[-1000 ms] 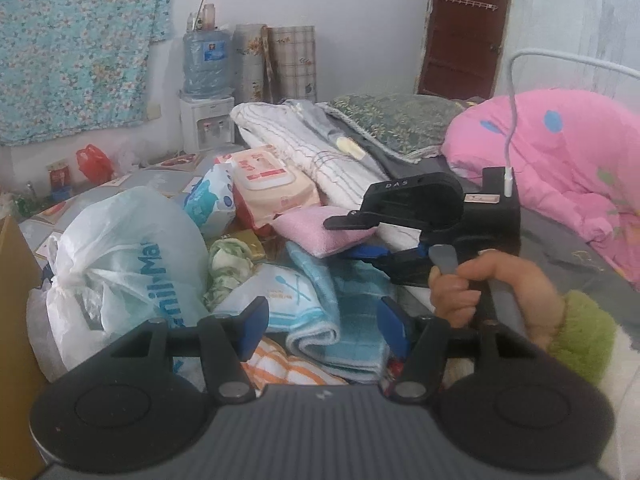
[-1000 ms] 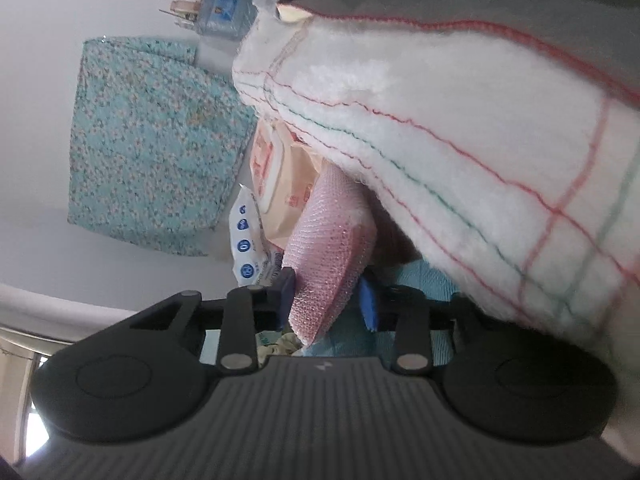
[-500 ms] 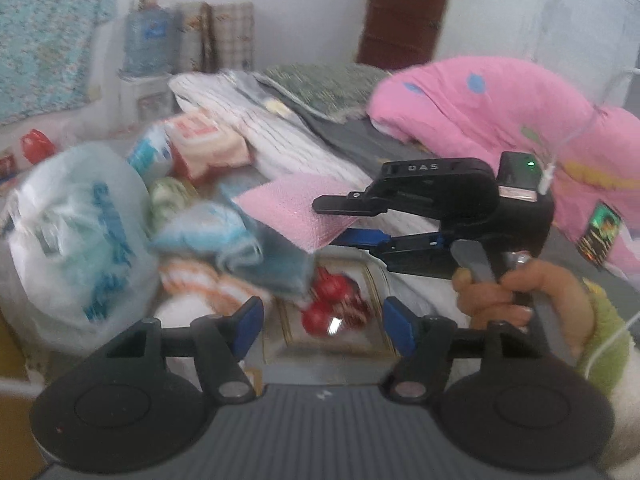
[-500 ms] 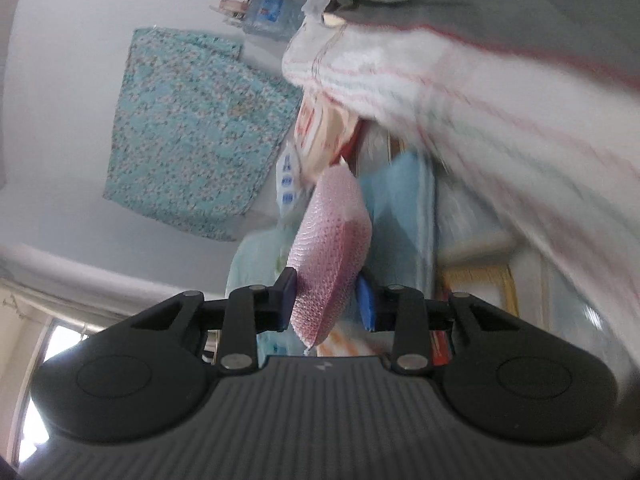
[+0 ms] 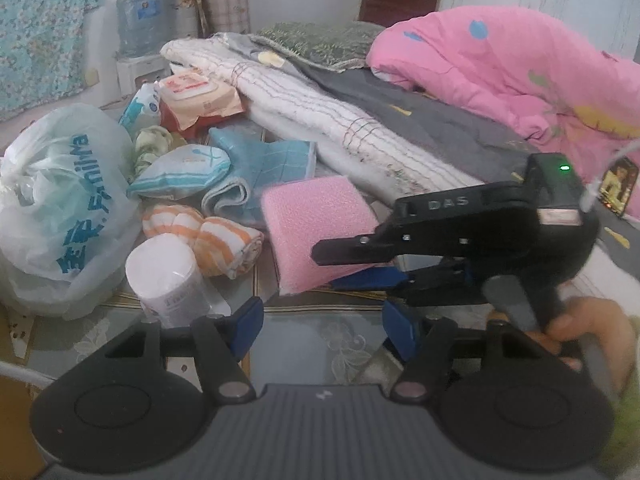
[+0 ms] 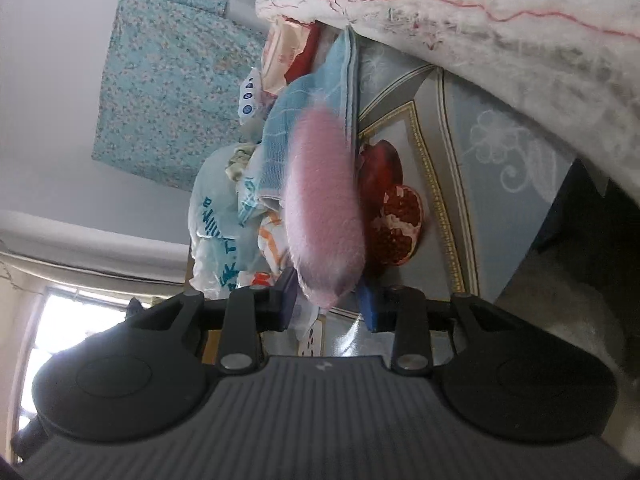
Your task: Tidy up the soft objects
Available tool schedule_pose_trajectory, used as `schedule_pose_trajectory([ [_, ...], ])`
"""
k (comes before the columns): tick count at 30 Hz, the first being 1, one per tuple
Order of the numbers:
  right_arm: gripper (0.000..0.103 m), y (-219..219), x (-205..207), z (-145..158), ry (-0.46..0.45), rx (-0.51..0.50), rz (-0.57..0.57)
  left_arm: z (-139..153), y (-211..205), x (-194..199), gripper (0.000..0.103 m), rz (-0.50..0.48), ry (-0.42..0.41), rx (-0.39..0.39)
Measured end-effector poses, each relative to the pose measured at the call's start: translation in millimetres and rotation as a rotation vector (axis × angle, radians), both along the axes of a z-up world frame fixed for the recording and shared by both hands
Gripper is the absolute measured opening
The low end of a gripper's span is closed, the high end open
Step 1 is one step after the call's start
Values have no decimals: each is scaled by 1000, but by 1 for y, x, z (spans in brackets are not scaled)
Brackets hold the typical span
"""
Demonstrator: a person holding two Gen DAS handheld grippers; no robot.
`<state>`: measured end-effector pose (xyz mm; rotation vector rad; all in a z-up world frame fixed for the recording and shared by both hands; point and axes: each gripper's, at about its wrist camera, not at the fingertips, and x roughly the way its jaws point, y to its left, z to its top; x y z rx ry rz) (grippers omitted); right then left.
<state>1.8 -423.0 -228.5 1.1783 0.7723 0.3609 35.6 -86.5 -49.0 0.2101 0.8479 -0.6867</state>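
Note:
A pink sponge point(image 5: 316, 232) is clamped flat between the jaws of my right gripper point(image 5: 332, 266), which a hand holds turned on its side just above the table. In the right wrist view the sponge point(image 6: 324, 208) sticks out forward from that gripper point(image 6: 326, 300), and both pads press on its near end. My left gripper point(image 5: 323, 318) is open with nothing between its fingers, and it hangs over the glass-topped table point(image 5: 320, 344) just in front of the sponge. A folded blue towel point(image 5: 264, 168) and an orange striped rolled cloth point(image 5: 212, 236) lie behind and left of the sponge.
A white paper roll point(image 5: 168, 280) stands by my left fingertip. A full plastic bag point(image 5: 60, 208) fills the left side. Wipes packs point(image 5: 198, 96) lie further back. A white checked blanket point(image 5: 320, 128) and a pink quilt point(image 5: 500, 64) cover the bed at right.
The right gripper has carried the pink sponge out from beside the blanket and nearer to me, over the table. The left view has sunk and tilted down towards the table.

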Motion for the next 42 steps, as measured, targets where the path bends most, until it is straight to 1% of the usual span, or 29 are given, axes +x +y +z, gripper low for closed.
schedule_pose_trajectory([
  [2,33,-1,0,4,-3,-26,11,-3,-4,5,65,7,8,2],
  [5,40,-10,2,9,-3,-46,17,-5,-9,11,64,7,15,4],
  [7,50,-15,1,15,-4,-82,14,-5,-12,15,64,3,23,2],
  [8,53,-17,-4,19,-5,-110,10,-6,-13,16,64,0,27,2],
  [10,67,-22,-8,24,-3,-149,10,-7,-16,20,64,-7,38,1],
  [11,70,-25,-12,27,-5,-167,10,-8,-17,22,64,-12,46,1],
  [12,76,-28,-14,29,-4,-176,11,-9,-18,24,64,-14,54,0],
  [13,77,-31,-16,30,-2,-182,13,-10,-19,26,64,-17,64,-2],
  [16,77,-40,-25,37,9,-235,5,-13,-21,32,64,-21,97,-9],
  [17,77,-42,-28,41,-1,-258,1,-14,-21,34,64,-19,107,-13],
  [19,77,-42,-32,53,-52,-311,-2,-14,-21,38,64,-11,123,-21],
  [21,77,-39,-33,65,-102,-396,-12,-14,-22,42,64,-4,132,-29],
  [23,77,-36,-28,73,-143,-456,-22,-15,-24,45,64,-1,137,-29],
  [26,75,-35,-13,76,-169,-489,-27,-15,-30,50,64,6,136,-28],
  [28,71,-32,1,76,-170,-509,-30,-16,-34,54,64,10,140,-31],
  [29,70,-31,8,73,-167,-516,-23,-17,-36,56,64,12,146,-33],
  [31,62,-24,21,66,-137,-518,-12,-20,-39,61,64,22,154,-32],
  [33,56,-19,30,60,-128,-516,5,-21,-42,64,63,30,155,-24],
  [35,54,-15,33,59,-133,-515,12,-22,-44,66,62,33,152,-20],
  [36,52,-15,34,59,-135,-511,15,-23,-45,67,62,33,150,-18],
  [39,47,-16,37,55,-127,-465,29,-23,-48,68,61,29,148,-19],
  [42,46,-16,36,53,-125,-448,21,-23,-51,67,61,28,136,-5],
])
